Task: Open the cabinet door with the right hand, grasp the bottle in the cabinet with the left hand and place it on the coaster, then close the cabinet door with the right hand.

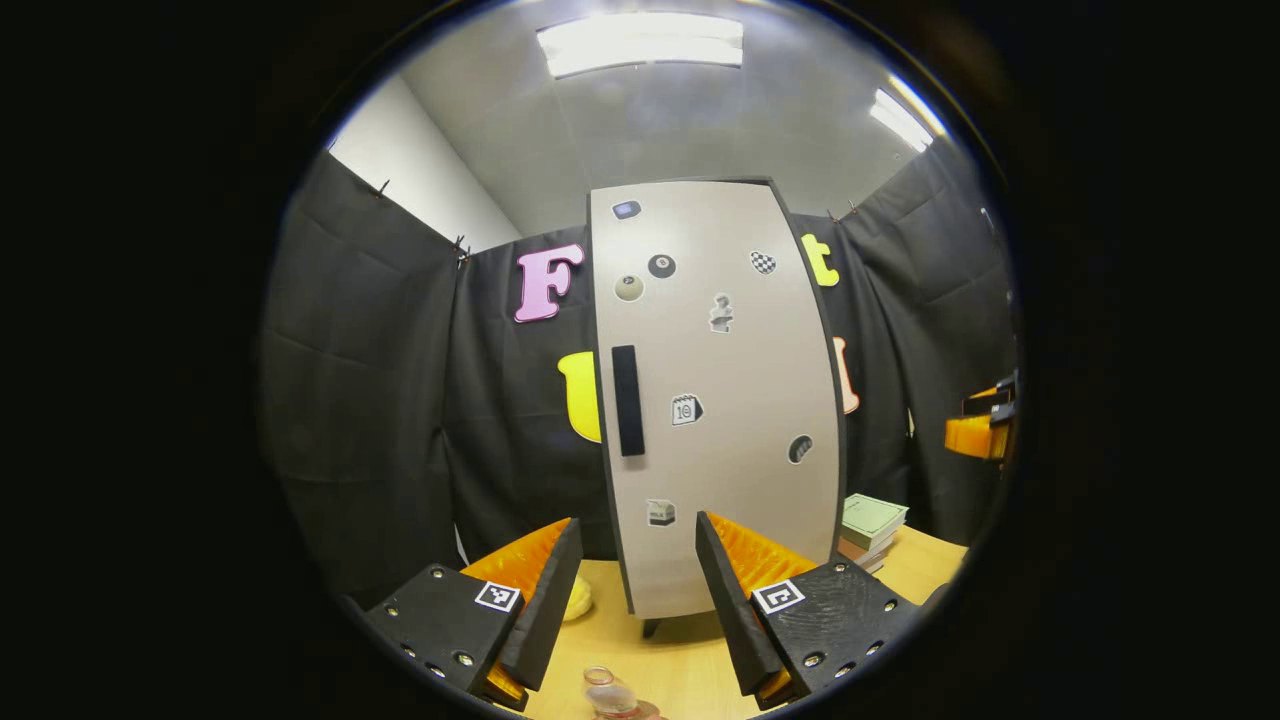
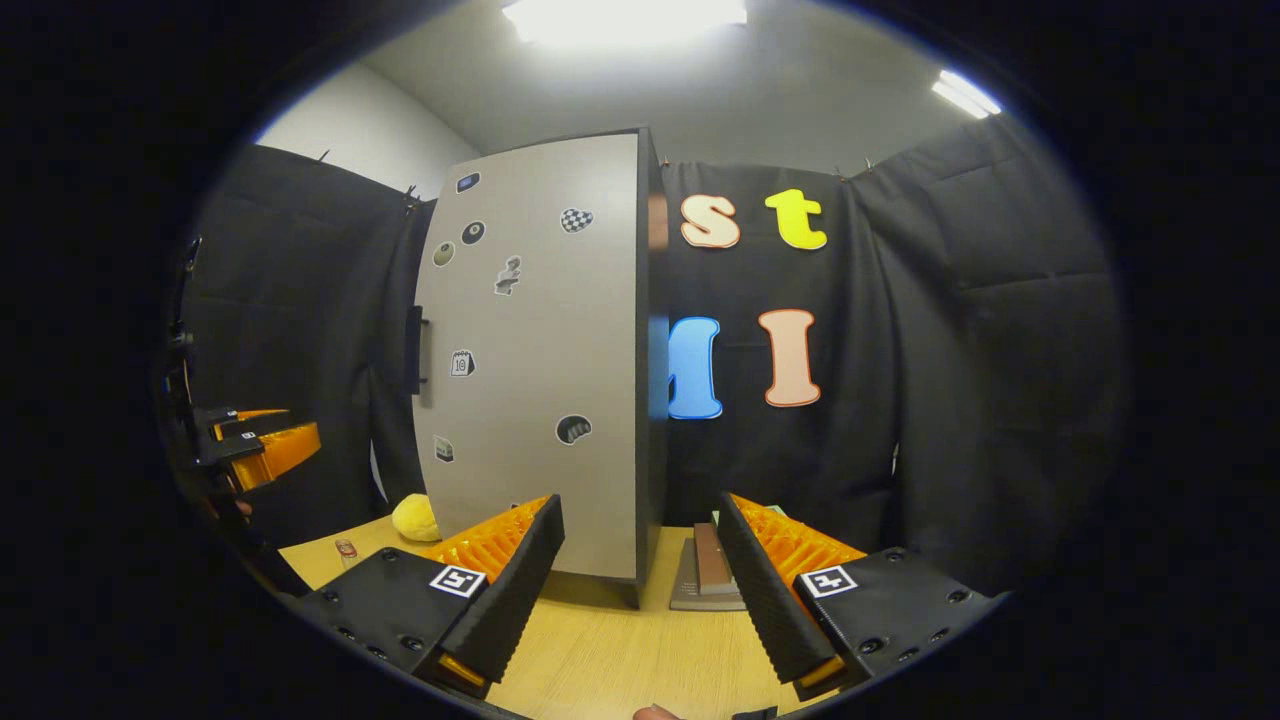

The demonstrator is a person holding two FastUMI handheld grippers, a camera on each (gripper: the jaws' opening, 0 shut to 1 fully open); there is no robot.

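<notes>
Left orange-and-black two-finger gripper [image 1: 638, 590]: level, aimed straight at the cabinet front, fingers spread wide, nothing between them. Seen from the right gripper view it sits at far left [image 2: 262, 447], raised above the table, only partly in frame.

Right orange-and-black two-finger gripper [image 2: 640, 575]: also level, fingers apart and empty, aimed at the cabinet's right front corner. In the left gripper view a cut-off portion shows at the right edge [image 1: 982, 428].

Tall grey cabinet door with a black vertical bar handle [image 1: 715, 400]: flush w/ the carcass, i.e. closed; long axis vertical. Handle [image 1: 627, 400] runs vertically along the door's left edge. Small stickers scattered over the face.

Small clear glass bottle [image 1: 606, 693]: on the light wooden table [image 1: 680, 665] near the camera, below the left fingers. Mouth points up, approx. upright; lower body cut off by the frame edge. Whether a coaster lies under it cannot be told.

Other items: yellow soft object [image 2: 415, 518] beside the cabinet's left foot, partly hidden; stack of books [image 1: 870, 528] right of the cabinet.
</notes>
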